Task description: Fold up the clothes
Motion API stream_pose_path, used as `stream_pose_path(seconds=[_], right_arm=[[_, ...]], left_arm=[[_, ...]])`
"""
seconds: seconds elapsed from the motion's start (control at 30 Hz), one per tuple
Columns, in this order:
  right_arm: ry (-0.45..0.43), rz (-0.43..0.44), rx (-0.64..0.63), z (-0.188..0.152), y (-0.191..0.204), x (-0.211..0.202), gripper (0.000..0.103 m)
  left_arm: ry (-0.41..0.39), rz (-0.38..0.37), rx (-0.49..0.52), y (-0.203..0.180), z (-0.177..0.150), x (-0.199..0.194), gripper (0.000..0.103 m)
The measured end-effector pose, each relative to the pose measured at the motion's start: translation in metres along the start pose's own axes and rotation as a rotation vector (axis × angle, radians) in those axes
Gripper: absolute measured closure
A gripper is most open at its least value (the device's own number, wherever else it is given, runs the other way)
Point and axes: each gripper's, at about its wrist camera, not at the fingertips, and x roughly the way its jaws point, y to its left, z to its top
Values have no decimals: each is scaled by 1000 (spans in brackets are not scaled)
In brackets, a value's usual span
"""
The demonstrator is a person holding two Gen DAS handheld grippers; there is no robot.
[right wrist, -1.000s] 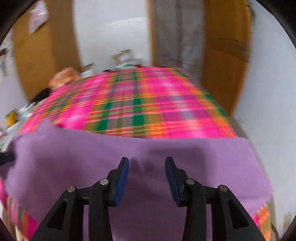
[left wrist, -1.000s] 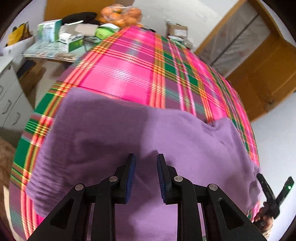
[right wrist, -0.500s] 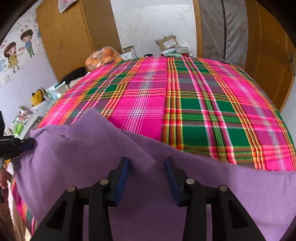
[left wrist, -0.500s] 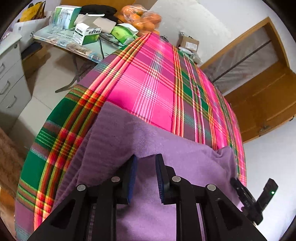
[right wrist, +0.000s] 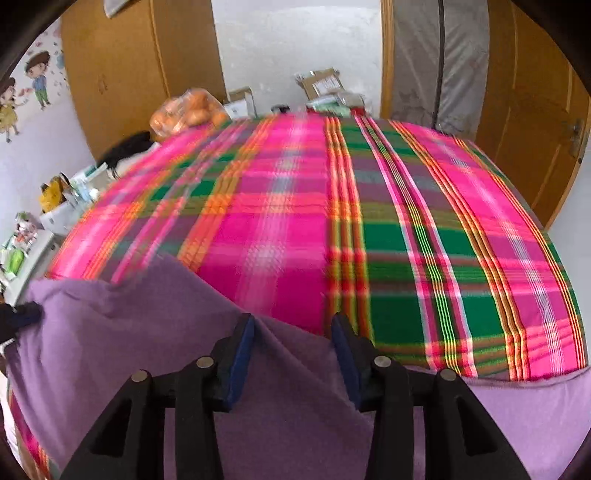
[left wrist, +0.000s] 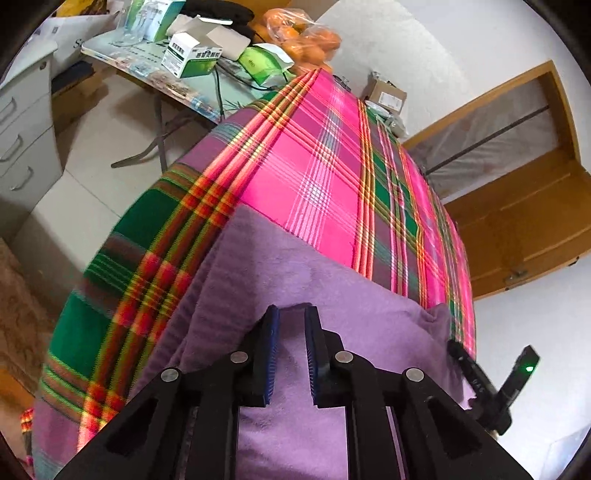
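A purple garment [left wrist: 295,280] lies on the near edge of a table with a pink and green plaid cloth [left wrist: 332,155]. My left gripper [left wrist: 291,314] has its jaws a narrow gap apart, with purple cloth between the fingers near the garment's left part. My right gripper [right wrist: 293,325] is open wide over a ridge of the same garment [right wrist: 147,332]. The right gripper [left wrist: 491,387] shows at the lower right of the left wrist view. The left gripper's tip [right wrist: 18,317] shows at the left edge of the right wrist view, touching the garment's corner.
A side table [left wrist: 177,88] with boxes stands to the far left. A bag of oranges [left wrist: 303,33] and cardboard boxes [right wrist: 321,85] sit at the far end of the plaid table. Grey drawers [left wrist: 26,140] stand on the left, wooden doors [right wrist: 532,110] on the right.
Both grippers have moved toward the garment's near left side and tilted. More plaid cloth shows beyond the garment. The left jaws have narrowed slightly over the cloth.
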Motion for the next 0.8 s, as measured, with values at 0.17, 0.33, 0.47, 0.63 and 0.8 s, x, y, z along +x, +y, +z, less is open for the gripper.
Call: stream_pose_path(seconds=[0.17,0.33,0.47,0.63,0.8], right_arm=[[33,117,-1,6,9,10,59],[52,160,28,8,2,9,60],[56,234,29,15,0,7,60],[119,317,8,23,9,25,60],[143,396,-24,23,15,22,83]], left_arm=[[-19,59,-1,-2,2,-9,89],[-52,145,37,-18,3,-24,82],[-68,86,75,-43,8,-26,82],[-1,32,153,-80,8,-3,76],[89,5,227,-113,9,29,76]])
